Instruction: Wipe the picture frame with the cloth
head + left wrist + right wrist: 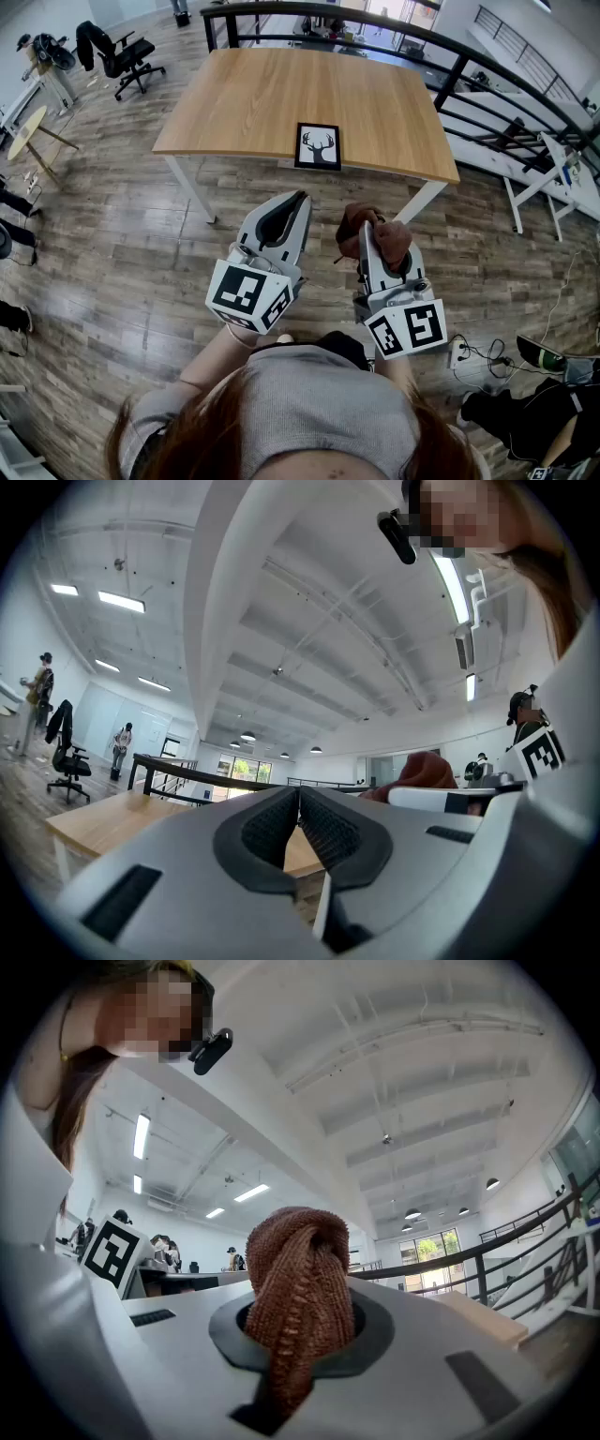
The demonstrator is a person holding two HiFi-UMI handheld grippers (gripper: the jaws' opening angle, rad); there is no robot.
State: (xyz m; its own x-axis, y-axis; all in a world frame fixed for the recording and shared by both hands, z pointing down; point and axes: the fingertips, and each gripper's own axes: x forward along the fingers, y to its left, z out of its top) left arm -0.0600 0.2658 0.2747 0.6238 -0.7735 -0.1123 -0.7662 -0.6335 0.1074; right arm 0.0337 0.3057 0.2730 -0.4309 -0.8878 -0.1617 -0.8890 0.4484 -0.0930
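Observation:
A black picture frame (318,146) with a deer picture lies flat near the front edge of the wooden table (262,94). Both grippers are held over the floor, short of the table. My right gripper (371,223) is shut on a brown knitted cloth (373,238), which bunches up out of the jaws (298,1288). My left gripper (298,199) is shut with nothing in it; its black pads (272,832) meet at the tip. In the left gripper view the cloth (422,772) shows at the right, beyond the right gripper's body.
A black railing (450,66) runs behind and to the right of the table. An office chair (117,52) stands at the far left, a small round table (28,131) left of it. Cables and a power strip (459,353) lie on the floor at my right.

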